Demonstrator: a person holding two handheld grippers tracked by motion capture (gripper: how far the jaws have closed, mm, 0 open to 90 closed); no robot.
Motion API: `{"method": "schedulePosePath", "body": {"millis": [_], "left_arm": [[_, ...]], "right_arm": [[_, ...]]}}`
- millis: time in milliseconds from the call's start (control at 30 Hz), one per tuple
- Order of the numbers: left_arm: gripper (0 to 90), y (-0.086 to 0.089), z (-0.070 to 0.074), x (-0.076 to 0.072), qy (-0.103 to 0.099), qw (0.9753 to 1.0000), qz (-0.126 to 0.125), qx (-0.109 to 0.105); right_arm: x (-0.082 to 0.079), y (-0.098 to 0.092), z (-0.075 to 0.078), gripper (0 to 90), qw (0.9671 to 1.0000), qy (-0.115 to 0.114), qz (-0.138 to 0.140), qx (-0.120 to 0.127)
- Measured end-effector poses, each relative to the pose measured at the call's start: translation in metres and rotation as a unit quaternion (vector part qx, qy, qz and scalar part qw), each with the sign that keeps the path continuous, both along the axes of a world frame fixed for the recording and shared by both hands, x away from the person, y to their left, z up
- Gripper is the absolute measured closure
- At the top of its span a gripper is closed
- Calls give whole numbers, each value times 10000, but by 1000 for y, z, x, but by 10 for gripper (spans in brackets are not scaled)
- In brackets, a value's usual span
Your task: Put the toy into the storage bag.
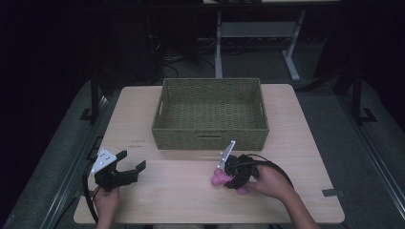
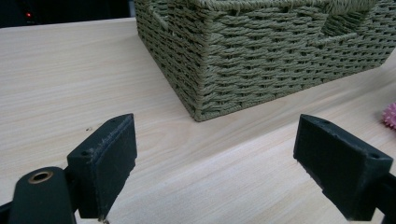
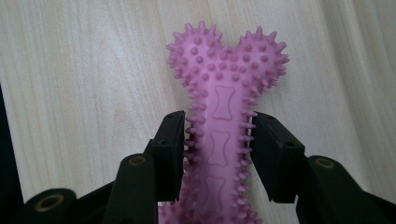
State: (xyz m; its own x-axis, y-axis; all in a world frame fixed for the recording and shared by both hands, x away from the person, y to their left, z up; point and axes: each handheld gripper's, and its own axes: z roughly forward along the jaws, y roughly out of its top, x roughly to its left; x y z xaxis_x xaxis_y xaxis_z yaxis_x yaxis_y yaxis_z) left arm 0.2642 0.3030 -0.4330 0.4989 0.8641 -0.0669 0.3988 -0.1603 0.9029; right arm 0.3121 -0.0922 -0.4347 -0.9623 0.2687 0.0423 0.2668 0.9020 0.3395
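A pink spiky bone-shaped chew toy (image 3: pixel 226 70) lies on the light wood table (image 1: pixel 176 191), in front of the basket at the right. My right gripper (image 3: pixel 218 140) is shut on its shaft, with both jaws pressed against the side spikes. In the high view the toy (image 1: pixel 218 179) pokes out to the left of the right gripper (image 1: pixel 230 180), which a hand holds low over the table. At the table's front left, my left gripper (image 1: pixel 131 160) is open with nothing between its wide-apart jaws. The left gripper view shows this gripper (image 2: pixel 215 158) facing the basket corner, and a bit of the toy (image 2: pixel 390 115) at the right edge.
An olive woven basket (image 1: pixel 210 138) stands at the middle back of the table, its inside bare. Its near corner (image 2: pixel 201 93) is close ahead of the left gripper. Bare tabletop lies between the two grippers. Beyond the table are a dark floor and desk legs.
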Motion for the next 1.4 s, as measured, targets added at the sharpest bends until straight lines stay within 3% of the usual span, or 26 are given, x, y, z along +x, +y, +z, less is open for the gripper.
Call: {"method": "schedulePosePath", "body": {"millis": [567, 1400], "left_arm": [[128, 1, 0, 0, -18, 10000, 16, -16], [128, 1, 1, -1, -35, 10000, 23, -56]], "right_arm": [[3, -4, 3, 582, 9998, 138, 114, 124], [37, -19, 72, 584, 9978, -4, 218, 626]]}}
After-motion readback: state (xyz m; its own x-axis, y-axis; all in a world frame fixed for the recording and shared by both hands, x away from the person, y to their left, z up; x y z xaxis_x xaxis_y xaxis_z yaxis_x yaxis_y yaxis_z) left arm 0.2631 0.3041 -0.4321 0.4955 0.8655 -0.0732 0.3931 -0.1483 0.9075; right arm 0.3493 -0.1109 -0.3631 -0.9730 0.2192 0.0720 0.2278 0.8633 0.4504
